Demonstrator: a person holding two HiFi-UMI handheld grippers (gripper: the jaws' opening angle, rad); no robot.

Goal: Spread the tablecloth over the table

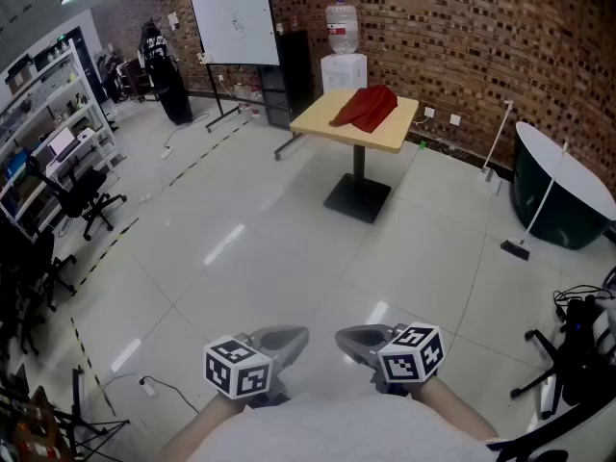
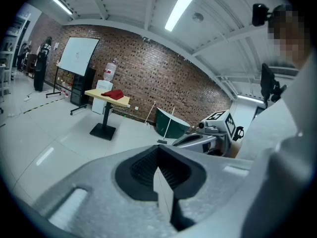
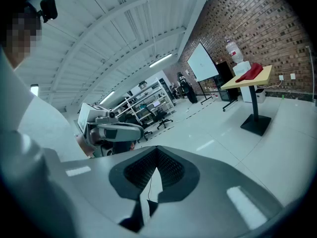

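A folded red tablecloth [image 1: 367,107] lies on a small wooden pedestal table [image 1: 332,126] far across the room, in front of the brick wall. The same cloth [image 2: 114,94] and table [image 2: 96,94] show small in the left gripper view, and the cloth [image 3: 252,72] and table [image 3: 242,81] in the right gripper view. Both grippers are held close to my body, far from the table, tips pointing toward each other. My left gripper [image 1: 296,336] is shut and empty. My right gripper [image 1: 346,338] is shut and empty too.
A water dispenser [image 1: 344,54] and a whiteboard [image 1: 236,17] stand behind the table. A dark green round table [image 1: 558,189] leans at the right, with a broom [image 1: 532,215] by it. Shelves and office chairs [image 1: 82,195] line the left. A cable [image 1: 173,386] lies on the floor.
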